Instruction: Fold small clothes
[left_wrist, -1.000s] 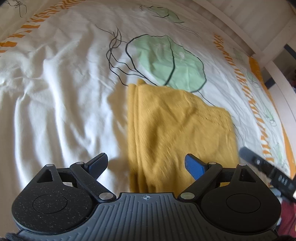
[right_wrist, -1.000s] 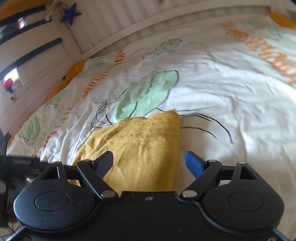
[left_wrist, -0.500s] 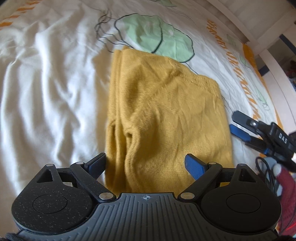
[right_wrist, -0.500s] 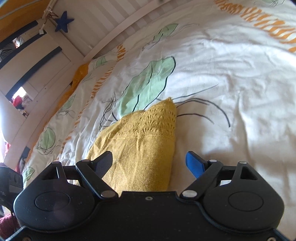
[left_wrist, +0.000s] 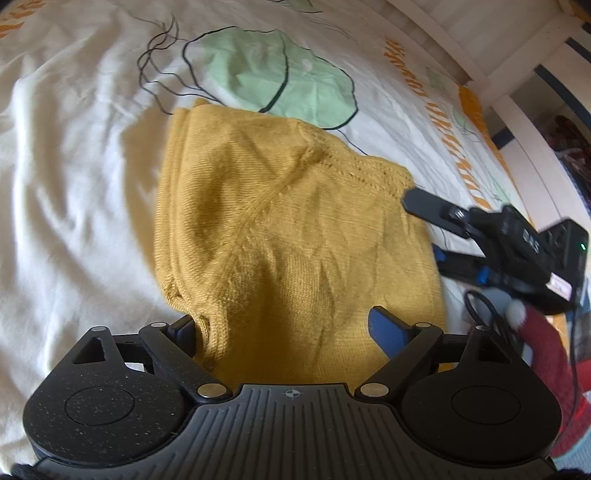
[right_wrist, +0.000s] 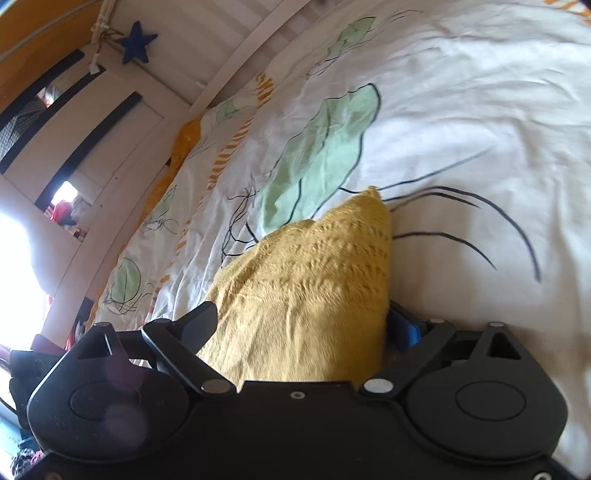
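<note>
Knit (left_wrist: 295, 236) between both spread, unclenched hand-held grippers (left_wrist: 284, 326) (right_wrist: 301, 321), near edge hidden.

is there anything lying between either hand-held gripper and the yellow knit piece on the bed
Nothing visible. The left hand-held gripper is open over the near edge of the yellow knit garment. The right hand-held gripper, whose jaws have just been opening, straddles its side edge. Only the printed bed cover lies around it.

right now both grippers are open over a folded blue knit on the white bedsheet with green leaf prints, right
Not quite: the knit is mustard yellow, not blue, as the left wrist view shows. Otherwise right: left gripper and right gripper are open, on the white bedsheet with green leaf prints.
</note>
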